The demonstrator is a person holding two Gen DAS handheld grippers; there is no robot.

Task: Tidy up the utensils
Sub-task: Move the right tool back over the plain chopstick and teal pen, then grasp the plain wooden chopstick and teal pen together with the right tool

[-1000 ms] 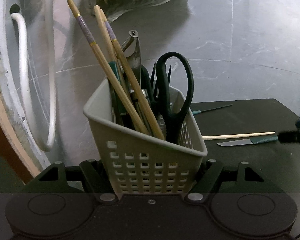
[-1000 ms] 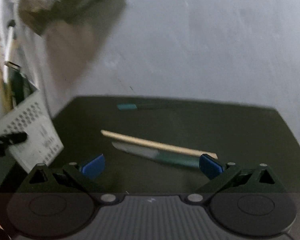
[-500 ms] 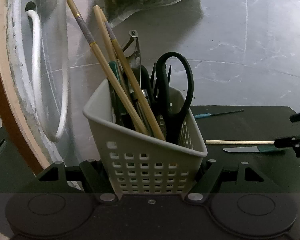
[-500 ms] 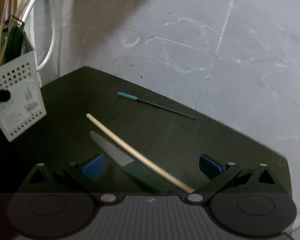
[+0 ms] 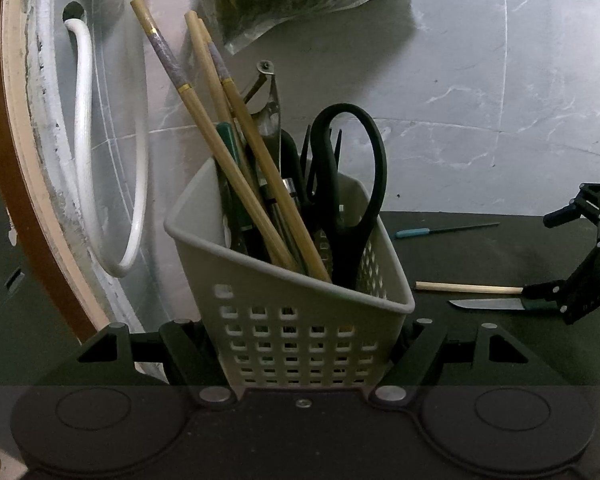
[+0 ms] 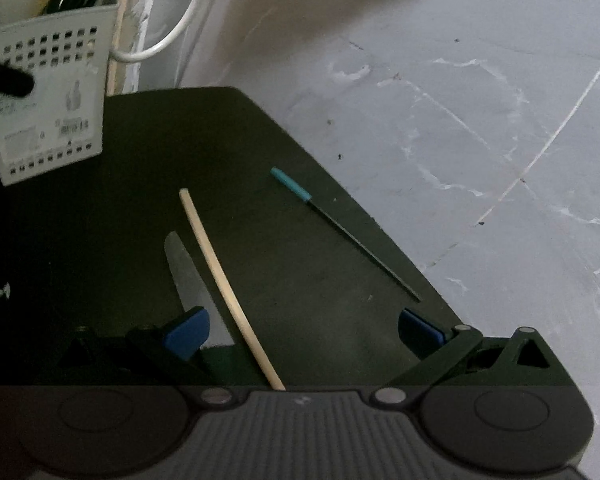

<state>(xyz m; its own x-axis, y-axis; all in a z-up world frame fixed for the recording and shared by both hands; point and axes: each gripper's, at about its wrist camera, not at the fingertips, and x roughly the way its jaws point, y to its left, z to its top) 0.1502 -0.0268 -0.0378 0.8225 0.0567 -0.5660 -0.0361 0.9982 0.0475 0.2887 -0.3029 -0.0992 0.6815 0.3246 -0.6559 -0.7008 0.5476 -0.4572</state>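
Since the earlier frames the right gripper has been rolled and brought in over the loose utensils; the chopstick that lay crosswise in its view is now seen running lengthwise between its spread blue pads. That gripper is released, nothing pinched. The left gripper is clenched on the grey basket, little changed, held at the bench's left end.

Near to far, right wrist view: knife blade partly under the left pad, just beside the chopstick; further out the teal-handled tool, close to the bench edge.

Risks, as judged:
- Knife and chopstick could be caught together on closing, the pair lying so close.
- The thin round stick could be rolled or flicked away by a pad.
- The teal tool might be knocked to the floor by a sweep.
- The basket is crowded with chopsticks and scissors; a new piece could be jammed on entry.
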